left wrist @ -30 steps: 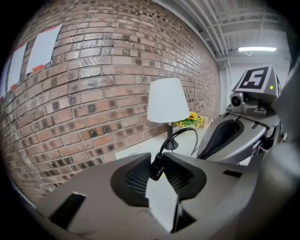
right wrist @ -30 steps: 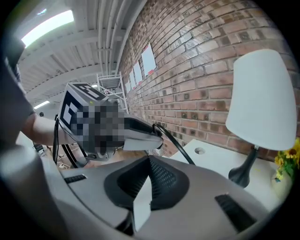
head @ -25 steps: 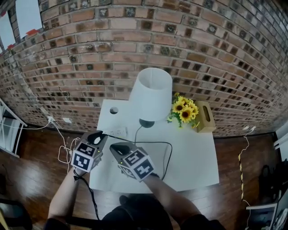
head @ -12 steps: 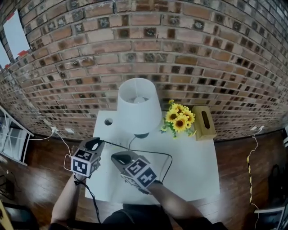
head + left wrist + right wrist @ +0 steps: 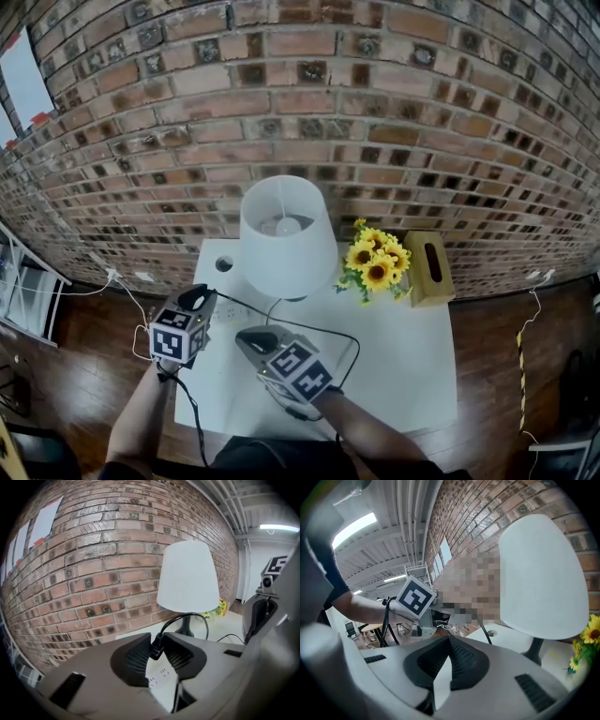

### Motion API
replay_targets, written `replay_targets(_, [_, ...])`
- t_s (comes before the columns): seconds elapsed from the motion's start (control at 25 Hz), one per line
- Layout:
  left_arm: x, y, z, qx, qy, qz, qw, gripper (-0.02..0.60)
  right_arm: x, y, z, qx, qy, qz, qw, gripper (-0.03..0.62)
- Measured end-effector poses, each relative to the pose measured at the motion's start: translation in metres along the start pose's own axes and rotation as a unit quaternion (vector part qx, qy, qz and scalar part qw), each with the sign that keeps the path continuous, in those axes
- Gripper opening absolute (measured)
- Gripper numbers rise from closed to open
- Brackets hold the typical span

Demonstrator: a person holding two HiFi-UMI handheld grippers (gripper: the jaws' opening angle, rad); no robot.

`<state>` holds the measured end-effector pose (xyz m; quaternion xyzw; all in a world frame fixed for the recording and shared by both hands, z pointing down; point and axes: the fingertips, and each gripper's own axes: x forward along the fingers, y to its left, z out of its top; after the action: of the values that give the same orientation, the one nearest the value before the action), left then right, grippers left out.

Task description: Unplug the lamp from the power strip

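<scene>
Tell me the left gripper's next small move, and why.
Probably pull the left gripper straight away from the strip. Its jaws are pinched on the black plug, which sits right at the strip's far end, and I can't tell whether the prongs are clear of the socket.

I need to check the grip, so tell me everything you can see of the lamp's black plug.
The black plug is small, blocky, plastic-looking and roughly upright, pinched between the left gripper's ribbed pads. A black cord arcs from its top towards the lamp. It sits just above the white power strip; whether its prongs are in a socket cannot be told.
</scene>
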<state>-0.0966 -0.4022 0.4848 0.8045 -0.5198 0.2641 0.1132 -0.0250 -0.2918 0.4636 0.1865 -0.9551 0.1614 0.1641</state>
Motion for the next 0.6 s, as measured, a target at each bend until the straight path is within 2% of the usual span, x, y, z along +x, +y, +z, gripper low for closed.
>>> replay_targets(0.36, [0.054,0.036,-0.003,-0.004,-0.002,-0.057,0.9983,0.101,0.045,-0.019,-0.001,0.025,0.037,-0.04,0.998,0.0])
replay_targets(0.6, [0.095,0.055,-0.016,0.0,0.011,-0.094,0.9955,0.101,0.069,-0.033,-0.007,0.058,0.039,-0.061,0.996,0.0])
